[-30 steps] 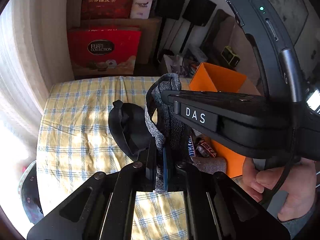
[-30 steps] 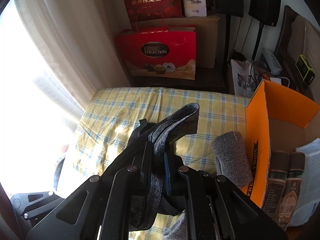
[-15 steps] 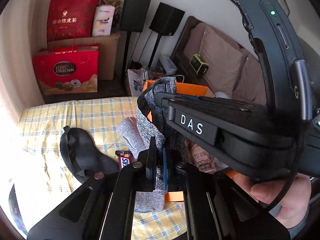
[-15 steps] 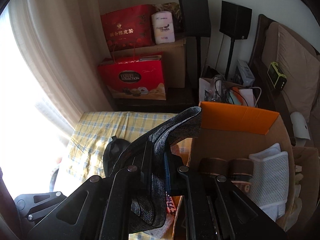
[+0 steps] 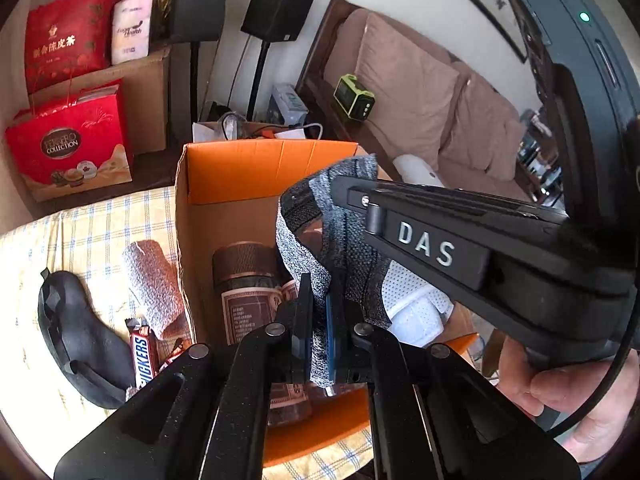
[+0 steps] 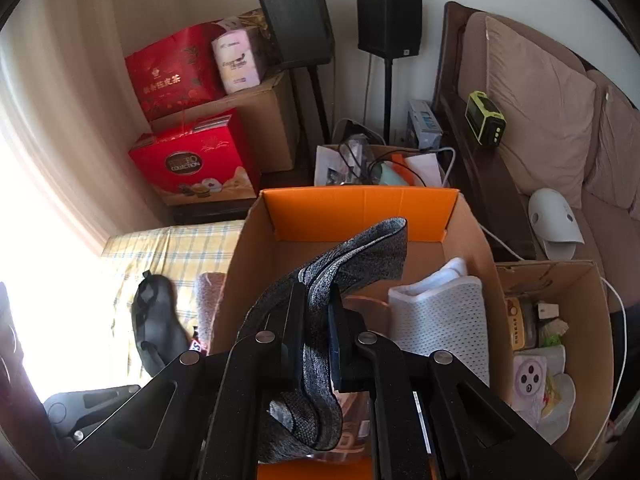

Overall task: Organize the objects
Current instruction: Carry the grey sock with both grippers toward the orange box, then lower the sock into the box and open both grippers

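Note:
A grey knit fabric piece [image 5: 320,276] hangs stretched between both grippers. My left gripper [image 5: 318,316] is shut on its lower end. My right gripper [image 6: 318,316] is shut on the same grey fabric [image 6: 360,252], whose free end sticks up ahead of the fingers. Both hold it above the open orange cardboard box [image 5: 256,168], also seen in the right wrist view [image 6: 360,208]. Inside the box lie brown jars [image 5: 244,280] and a white mesh item [image 6: 440,320]. A hand [image 5: 560,392] grips the right tool's handle.
On the yellow checked cloth [image 5: 92,236] left of the box lie a rolled grey towel [image 5: 152,280], a black eye mask [image 5: 76,328] and a Snickers bar [image 5: 142,356]. A second cardboard box [image 6: 560,280] of small items stands right of the orange one. Red gift bags, speakers and a sofa are behind.
Both grippers carried the grey fabric to the right, from over the checked cloth to above the orange box. The eye mask and towel stayed on the cloth.

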Tool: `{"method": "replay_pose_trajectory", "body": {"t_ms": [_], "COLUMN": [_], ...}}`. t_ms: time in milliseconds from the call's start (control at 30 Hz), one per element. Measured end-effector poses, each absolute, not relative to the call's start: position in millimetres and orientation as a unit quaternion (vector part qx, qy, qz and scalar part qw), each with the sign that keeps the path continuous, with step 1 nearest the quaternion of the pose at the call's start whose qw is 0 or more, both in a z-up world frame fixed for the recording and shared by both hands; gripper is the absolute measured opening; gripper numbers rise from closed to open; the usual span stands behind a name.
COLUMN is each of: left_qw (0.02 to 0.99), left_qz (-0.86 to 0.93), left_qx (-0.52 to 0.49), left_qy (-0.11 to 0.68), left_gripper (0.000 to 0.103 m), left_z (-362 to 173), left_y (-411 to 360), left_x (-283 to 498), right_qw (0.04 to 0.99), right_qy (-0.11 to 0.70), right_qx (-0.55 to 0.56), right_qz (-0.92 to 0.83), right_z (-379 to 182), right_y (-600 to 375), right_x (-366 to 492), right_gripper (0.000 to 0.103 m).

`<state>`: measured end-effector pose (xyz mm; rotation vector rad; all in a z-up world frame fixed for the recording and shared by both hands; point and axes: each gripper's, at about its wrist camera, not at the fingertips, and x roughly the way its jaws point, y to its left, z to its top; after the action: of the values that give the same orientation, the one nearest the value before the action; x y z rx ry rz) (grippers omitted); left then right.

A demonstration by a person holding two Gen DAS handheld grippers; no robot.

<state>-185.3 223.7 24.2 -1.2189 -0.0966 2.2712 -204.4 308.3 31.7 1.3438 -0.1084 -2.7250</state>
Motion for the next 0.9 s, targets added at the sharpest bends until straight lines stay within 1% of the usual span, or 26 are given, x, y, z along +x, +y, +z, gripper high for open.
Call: {"method": "replay_pose_trajectory", "body": {"t_ms": [133,233,367,600,667,700,767,800,833,867,900], "left_qw": [0.266,0.258,0.238,0.209,0.212,0.212,0.211,0.216,0.221,0.222,0.224], "left_qz": [0.850,0.851,0.859,0.862,0.855,0.852,0.851,0.850,0.849,0.850,0.852], "left_qx": [-0.455,-0.458,-0.453,-0.458,-0.470,-0.475,-0.478,-0.478,-0.478,-0.476,-0.472], "left_qy": [-0.014,-0.008,0.020,0.054,0.062,0.062,0.056,0.050,0.046,0.042,0.036], "left_gripper": [0.005,0.005,0.005,0.005,0.005,0.006,0.009,0.018,0.030,0.037,0.045], "left_z": [23.4,20.8,15.4,-9.0,-19.5,-24.6,-30.8,-32.9,-33.9,-33.8,-32.6], "left_y": [236.3,238.8,244.2,248.9,249.8,248.5,244.5,242.2,239.9,237.6,235.3], "left_x": [-207.7,-228.0,-258.6,-311.7,-323.6,-327.8,-332.0,-333.4,-334.6,-334.9,-334.5], "right_qw": [0.039,0.032,0.024,0.010,0.006,0.005,0.002,-0.002,-0.005,-0.006,-0.006], "right_qy": [-0.063,-0.073,-0.084,-0.106,-0.108,-0.108,-0.105,-0.099,-0.094,-0.093,-0.094], "right_qx": [0.443,0.445,0.444,0.452,0.462,0.468,0.473,0.474,0.473,0.473,0.473], "right_qz": [-0.894,-0.892,-0.892,-0.885,-0.880,-0.877,-0.875,-0.875,-0.876,-0.876,-0.876], "right_z": [27.4,21.9,13.6,-12.5,-21.4,-25.2,-31.7,-33.5,-34.4,-34.9,-35.5], "right_y": [332.2,341.9,347.5,354.0,356.1,357.4,358.8,358.8,359.0,359.9,360.9], "right_x": [-220.1,-234.1,-254.1,-286.5,-293.7,-295.9,-296.5,-295.7,-294.5,-293.0,-291.6], "right_gripper": [0.009,0.009,0.009,0.009,0.010,0.013,0.016,0.017,0.018,0.018,0.023]}}
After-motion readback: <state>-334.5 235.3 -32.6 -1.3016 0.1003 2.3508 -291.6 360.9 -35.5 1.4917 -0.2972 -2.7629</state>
